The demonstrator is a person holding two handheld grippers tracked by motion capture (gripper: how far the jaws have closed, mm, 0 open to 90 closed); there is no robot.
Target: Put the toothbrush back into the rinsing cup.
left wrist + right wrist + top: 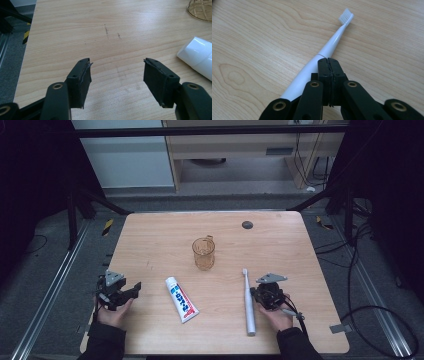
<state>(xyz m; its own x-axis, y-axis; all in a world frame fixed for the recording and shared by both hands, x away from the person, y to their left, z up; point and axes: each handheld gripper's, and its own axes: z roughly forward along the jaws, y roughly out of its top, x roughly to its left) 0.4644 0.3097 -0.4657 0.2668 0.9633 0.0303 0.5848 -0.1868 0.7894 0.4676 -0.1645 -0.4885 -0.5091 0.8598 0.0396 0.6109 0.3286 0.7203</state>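
Observation:
A white electric toothbrush (248, 302) lies on the wooden table (150, 235) with its bristles pointing away from me. My right gripper (256, 292) sits just right of its handle. In the right gripper view the jaws (328, 60) are pressed flat together with nothing between them, over the toothbrush (332, 42). A white toothpaste tube (181, 299) with red and blue print lies left of centre. My left gripper (136, 289) rests at the table's left edge, open and empty (116, 65), with bare wood between its pads. The tube's end (200, 56) lies to its right.
An amber see-through cup (204, 253) with a handle stands upright in the middle of the table, and its base (201, 10) sits at the top right of the left gripper view. A small dark round disc (247, 224) sits near the far edge.

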